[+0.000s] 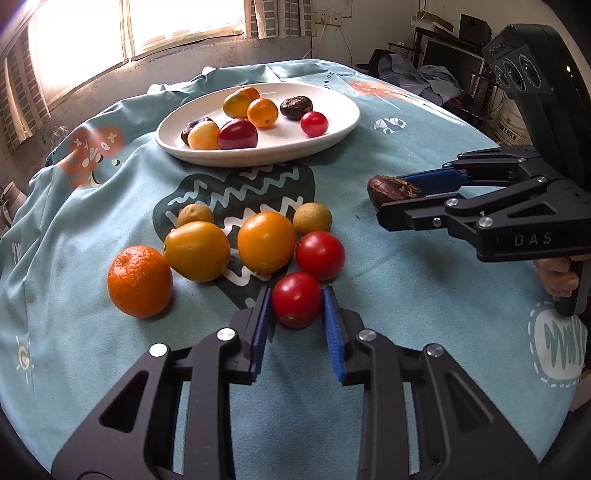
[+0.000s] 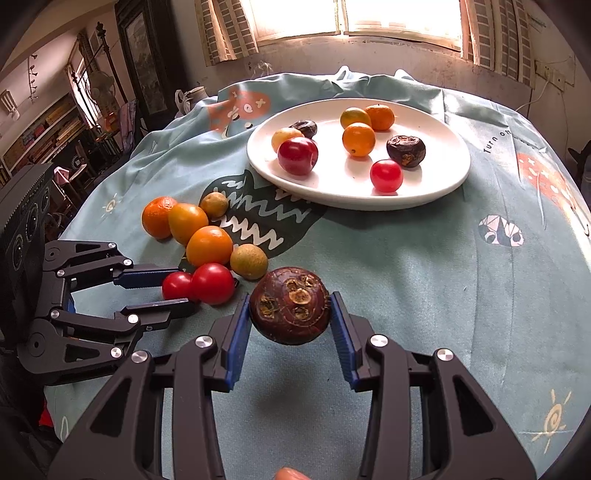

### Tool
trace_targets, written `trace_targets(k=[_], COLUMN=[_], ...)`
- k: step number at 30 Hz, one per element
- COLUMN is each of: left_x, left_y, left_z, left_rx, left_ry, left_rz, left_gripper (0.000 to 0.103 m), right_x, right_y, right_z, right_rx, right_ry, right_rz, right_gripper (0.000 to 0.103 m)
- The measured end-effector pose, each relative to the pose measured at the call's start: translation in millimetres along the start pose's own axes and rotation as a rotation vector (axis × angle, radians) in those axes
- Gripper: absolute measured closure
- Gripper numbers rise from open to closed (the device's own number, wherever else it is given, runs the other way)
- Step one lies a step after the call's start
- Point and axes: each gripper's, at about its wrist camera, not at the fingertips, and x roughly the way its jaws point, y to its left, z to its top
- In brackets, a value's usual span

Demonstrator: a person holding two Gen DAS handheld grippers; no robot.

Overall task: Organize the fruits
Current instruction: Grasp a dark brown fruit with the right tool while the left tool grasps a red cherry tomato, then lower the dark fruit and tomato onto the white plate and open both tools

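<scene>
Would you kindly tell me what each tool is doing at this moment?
Left tool: closed on a red cherry tomato on the tablecloth.
Right tool: closed on a dark brown water chestnut, held above the cloth.

Lived-in home rm: curtained window (image 2: 343,22), cluttered shelves (image 2: 44,125).

Seven small fruits are gathered on the white plate (image 2: 436,192), six more are clustered on the teal cloth, where a red tomato (image 1: 296,300) is clamped between blue fingers (image 1: 260,325), and a dark brown water chestnut (image 2: 290,310) is held above the cloth.
</scene>
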Motion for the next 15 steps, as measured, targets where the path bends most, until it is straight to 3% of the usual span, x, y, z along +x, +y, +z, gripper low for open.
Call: trace_targets(k=[15], left_x=[-19.8], left_y=[5.6], left_z=[-3.9], left_rx=[-0.061], left_ry=[-0.058], left_rz=[-0.019], left_gripper=[0.076], right_x=[-9.3], right_y=[3.3], right_z=[-2.0], right_rx=[-0.002], right_ry=[-0.025], right_rz=[-0.003], right_gripper=[0.061])
